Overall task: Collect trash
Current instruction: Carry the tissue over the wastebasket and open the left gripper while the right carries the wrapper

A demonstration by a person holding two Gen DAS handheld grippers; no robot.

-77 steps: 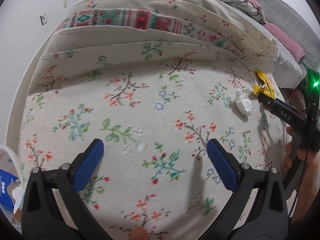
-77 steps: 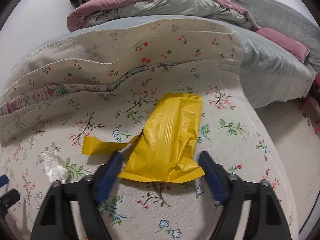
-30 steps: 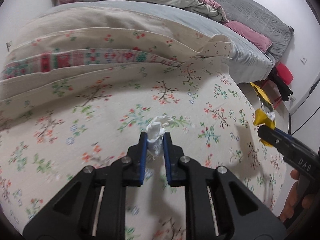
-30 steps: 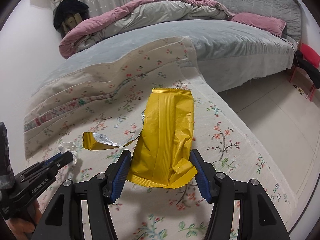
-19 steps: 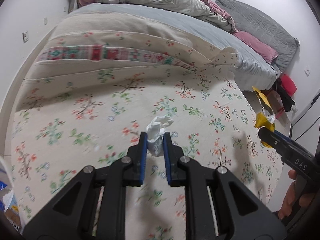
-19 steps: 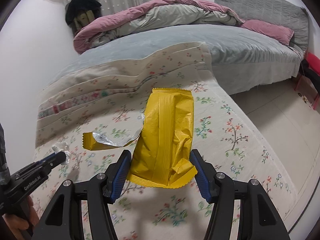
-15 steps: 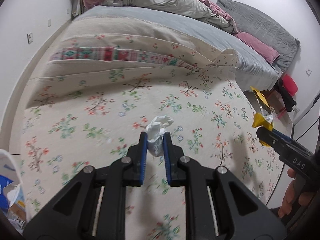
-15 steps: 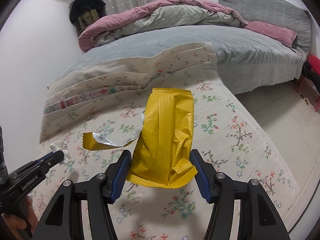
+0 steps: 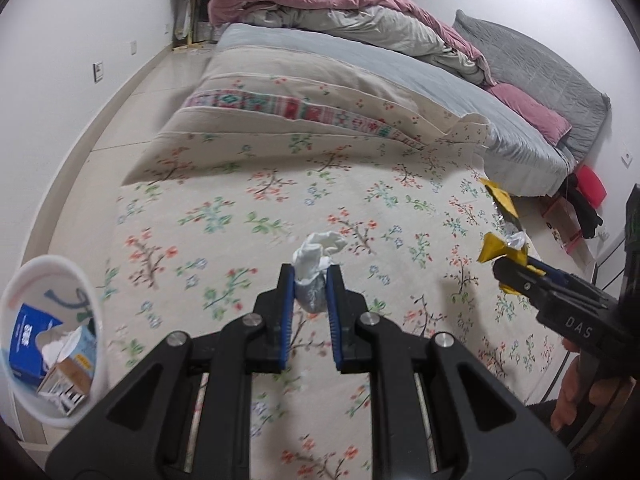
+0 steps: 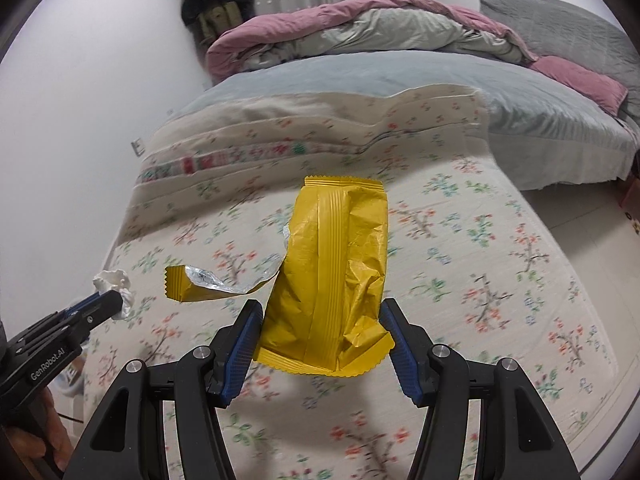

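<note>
Left wrist view: left tool (image 9: 310, 280) pinches a crumpled white tissue (image 9: 316, 258), soft and feather-light, above the floral bedspread (image 9: 240, 200); a white bin (image 9: 90, 300) waits at eight o'clock. Right tool (image 10: 320, 336) clamps a yellow wrapper (image 10: 336, 276) by its lower edges, crinkly, slippery and likely weightless.

Crinkled foil snack wrapper (image 10: 340, 280) was yellow, silver inside; crumpled tissue wad (image 9: 316, 264) white; floral-print cloth sheet (image 9: 240, 208) cream with red-green sprigs.
</note>
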